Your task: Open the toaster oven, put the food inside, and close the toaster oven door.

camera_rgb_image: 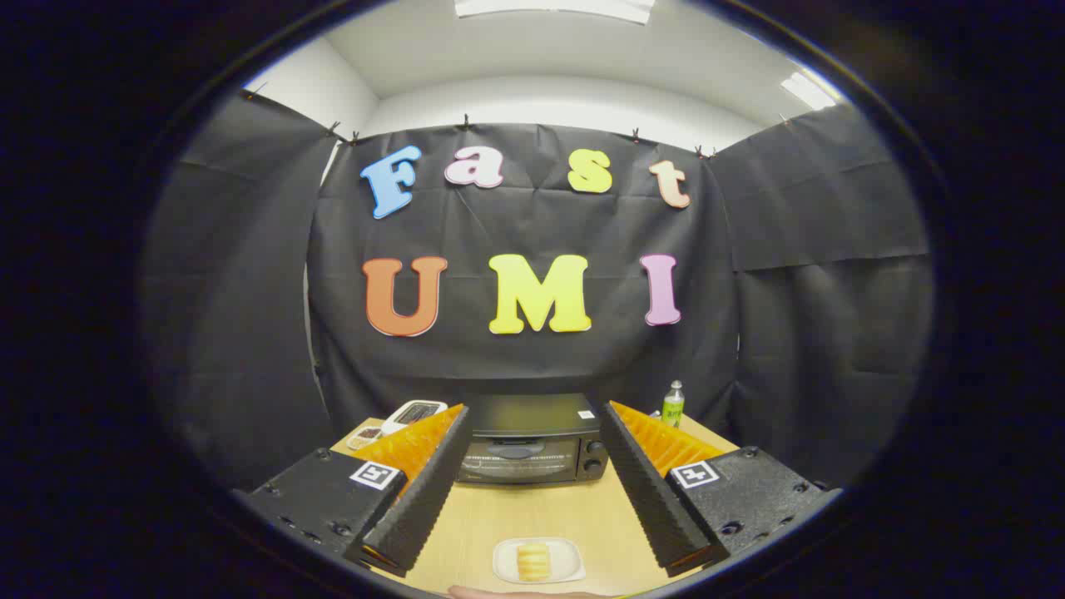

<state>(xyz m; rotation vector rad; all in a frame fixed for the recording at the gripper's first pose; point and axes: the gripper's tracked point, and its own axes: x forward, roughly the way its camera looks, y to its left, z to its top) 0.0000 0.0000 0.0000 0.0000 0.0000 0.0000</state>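
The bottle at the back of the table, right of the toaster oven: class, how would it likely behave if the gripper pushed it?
The bottle stands tall and narrow, so a push near its top would probably tip it. It looks round, so once down it might roll across the table. It seems small, so likely light. The gripper is open, well short of it.

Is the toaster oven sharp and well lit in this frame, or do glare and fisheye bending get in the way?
Gripper view: toaster oven sharp and evenly lit, door closed, no glare on its glass; fisheye bows the booth walls outward; ceiling lights blown out; open gripper fingers crisp; food on its plate slightly soft.
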